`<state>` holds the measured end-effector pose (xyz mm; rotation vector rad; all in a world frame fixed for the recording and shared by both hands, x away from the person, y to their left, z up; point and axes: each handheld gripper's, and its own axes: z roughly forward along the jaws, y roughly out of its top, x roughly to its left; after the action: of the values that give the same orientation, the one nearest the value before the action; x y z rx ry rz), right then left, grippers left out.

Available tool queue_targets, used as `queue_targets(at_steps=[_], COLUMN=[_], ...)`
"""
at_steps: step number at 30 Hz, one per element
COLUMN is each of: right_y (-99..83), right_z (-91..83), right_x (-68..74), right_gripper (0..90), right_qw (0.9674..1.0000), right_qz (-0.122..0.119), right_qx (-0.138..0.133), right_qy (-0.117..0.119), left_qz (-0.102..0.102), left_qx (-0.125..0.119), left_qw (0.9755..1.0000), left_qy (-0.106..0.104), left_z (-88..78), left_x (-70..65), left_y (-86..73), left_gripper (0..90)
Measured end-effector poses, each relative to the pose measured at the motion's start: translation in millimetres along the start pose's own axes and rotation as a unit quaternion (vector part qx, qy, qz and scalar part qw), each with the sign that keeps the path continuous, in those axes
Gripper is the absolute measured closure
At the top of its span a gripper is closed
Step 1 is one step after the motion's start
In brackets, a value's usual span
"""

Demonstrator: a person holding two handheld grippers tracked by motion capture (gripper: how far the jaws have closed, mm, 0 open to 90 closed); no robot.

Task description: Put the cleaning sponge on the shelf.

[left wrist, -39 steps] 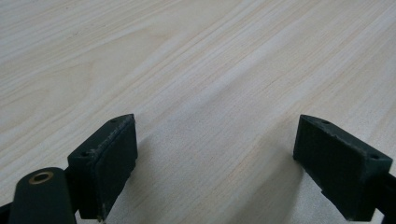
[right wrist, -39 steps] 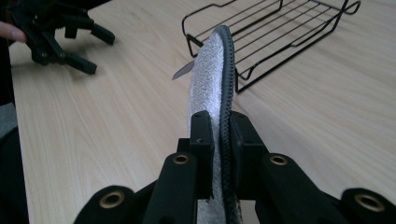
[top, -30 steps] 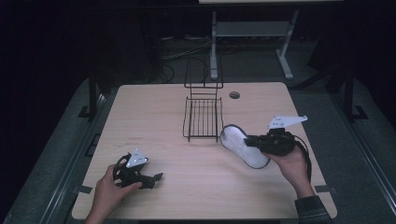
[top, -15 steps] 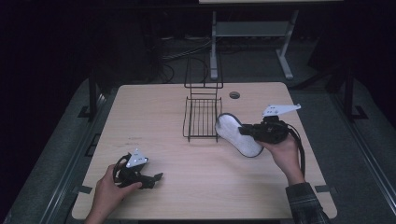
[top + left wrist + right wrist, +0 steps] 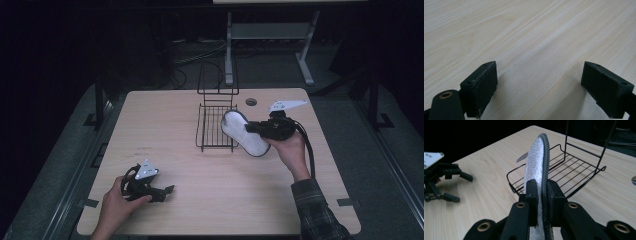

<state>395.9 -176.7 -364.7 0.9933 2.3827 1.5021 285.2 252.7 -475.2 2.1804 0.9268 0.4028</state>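
1. Insole (image 5: 240, 132), white foam with a dark rim, hangs over the right edge of the wire rack (image 5: 216, 131).
2. Judged light, soft, bendable.
3. Right gripper (image 5: 541, 195) pinches its heel end; the hold suits.
4. Left gripper (image 5: 537, 87), spread and holding nothing, rests well apart from the rack.

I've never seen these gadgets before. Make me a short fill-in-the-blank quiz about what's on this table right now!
1. The right claw is clamped on a white ____ with a black edge.
2. The wire rack on the table is coloured ____.
3. The left claw has its jaws ____, with nothing between them.

Missing words: insole; black; open
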Motion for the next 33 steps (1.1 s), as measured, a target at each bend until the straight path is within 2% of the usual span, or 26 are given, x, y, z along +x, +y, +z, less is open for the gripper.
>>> queue_targets(at_steps=[13, 19, 22, 24, 29, 33], right_y=[23.3, 30.2, 33.6, 35.9, 41.9, 44.8], right_z=[34.3, 52.2, 61.1, 67.0, 82.7, 94.4], right_x=[-11.7, -15.6, -15.8, -17.0, -17.8, -18.3], right_gripper=[80.8, 80.8, 80.8, 80.7, 80.6, 80.6], right_qw=[0.9998, 0.9998, 0.9996, 0.9997, 0.9996, 0.9993], right_qz=[0.020, 0.019, 0.026, 0.020, 0.026, 0.027], right_qx=[0.003, 0.000, 0.012, 0.011, 0.014, 0.026], right_qy=[-0.002, -0.001, -0.003, -0.005, 0.000, 0.001], left_qz=[0.000, 0.000, 0.000, 0.000, 0.000, 0.001], left_qx=[0.000, 0.000, 0.000, 0.000, 0.000, 0.000], left_qw=[1.0000, 1.0000, 1.0000, 1.0000, 1.0000, 1.0000], left_qy=[0.000, 0.000, 0.000, 0.000, 0.000, 0.000], left_z=[0.0, 0.1, 0.1, 0.0, 0.1, 0.1], left_x=[0.0, 0.0, 0.0, 0.0, 0.1, 0.1], left_y=[0.0, 0.0, 0.0, 0.0, 0.0, 0.0], left_gripper=[12.8, 12.8, 12.8, 12.8, 12.8, 12.8])
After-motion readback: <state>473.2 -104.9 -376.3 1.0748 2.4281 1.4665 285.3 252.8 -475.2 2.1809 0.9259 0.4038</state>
